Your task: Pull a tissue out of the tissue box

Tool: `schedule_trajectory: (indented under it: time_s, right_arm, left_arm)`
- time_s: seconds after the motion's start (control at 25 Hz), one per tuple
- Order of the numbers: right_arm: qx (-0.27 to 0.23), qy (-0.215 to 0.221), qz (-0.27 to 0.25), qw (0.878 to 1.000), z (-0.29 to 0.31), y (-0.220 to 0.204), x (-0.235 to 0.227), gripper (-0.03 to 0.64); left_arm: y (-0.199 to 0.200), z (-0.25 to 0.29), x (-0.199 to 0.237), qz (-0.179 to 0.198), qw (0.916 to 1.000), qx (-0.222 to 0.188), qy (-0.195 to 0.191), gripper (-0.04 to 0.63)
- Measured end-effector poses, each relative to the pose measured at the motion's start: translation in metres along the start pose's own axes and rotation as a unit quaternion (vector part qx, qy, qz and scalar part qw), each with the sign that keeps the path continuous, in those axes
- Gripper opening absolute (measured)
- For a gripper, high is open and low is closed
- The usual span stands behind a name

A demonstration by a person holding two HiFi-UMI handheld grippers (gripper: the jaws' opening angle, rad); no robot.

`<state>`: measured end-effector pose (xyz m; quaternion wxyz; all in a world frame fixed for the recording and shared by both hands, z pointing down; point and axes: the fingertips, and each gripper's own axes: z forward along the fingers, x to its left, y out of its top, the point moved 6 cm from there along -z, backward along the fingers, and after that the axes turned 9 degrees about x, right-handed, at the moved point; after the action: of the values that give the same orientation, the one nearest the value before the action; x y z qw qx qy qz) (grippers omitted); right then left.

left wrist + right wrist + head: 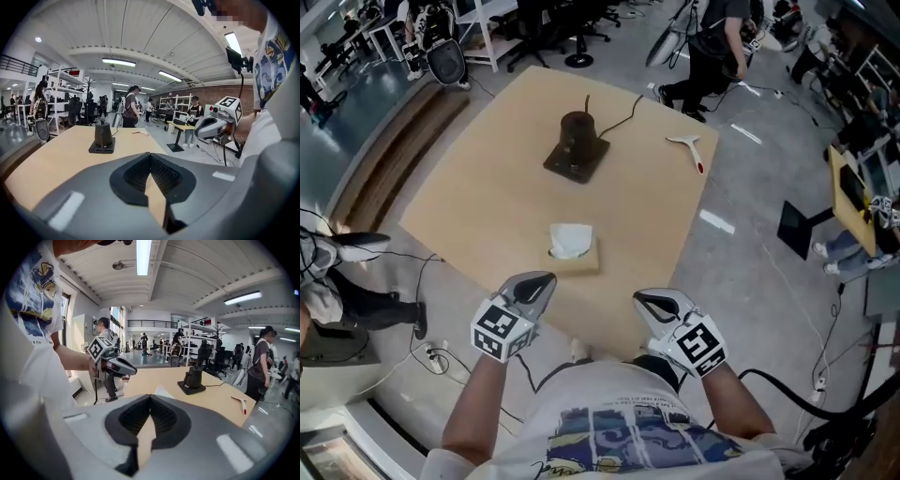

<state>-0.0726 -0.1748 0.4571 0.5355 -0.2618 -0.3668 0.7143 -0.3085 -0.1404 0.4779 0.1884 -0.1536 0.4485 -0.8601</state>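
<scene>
From the head, shows the tissue box [574, 257] near the table's [478, 197] front edge, white tissue [571, 240] poking up, easy to grab, with left gripper [546, 278] and right gripper [644, 298] low beside it, likely set to reach. In the left gripper view, looks squeezed tight on nothing. In the right gripper view, looks squeezed tight too, empty, tissue just ahead.

White tissue [571, 240] in a tan tissue box [583, 265], beige table [487, 187], black stand [577, 145].
</scene>
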Motion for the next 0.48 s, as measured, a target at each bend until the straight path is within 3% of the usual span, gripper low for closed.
schedule_trajectory:
  time_s: [0.08,0.32,0.48]
  right_arm:
    - [0.007,-0.025,0.017,0.999,-0.001,-0.003,0.001,0.003]
    - [0.024,-0.078,0.059,0.995,-0.013,-0.017,0.003,0.003]
    - [0.033,-0.099,0.072,0.992,-0.019,-0.018,0.005,0.003]
  left_arm:
    - [0.000,0.012,0.022,0.005,0.9999,0.008,-0.008,0.003]
    - [-0.003,0.049,0.072,0.005,0.9993,0.031,-0.020,0.101]
    - [-0.010,0.069,0.103,-0.019,0.9982,0.054,-0.015,0.154]
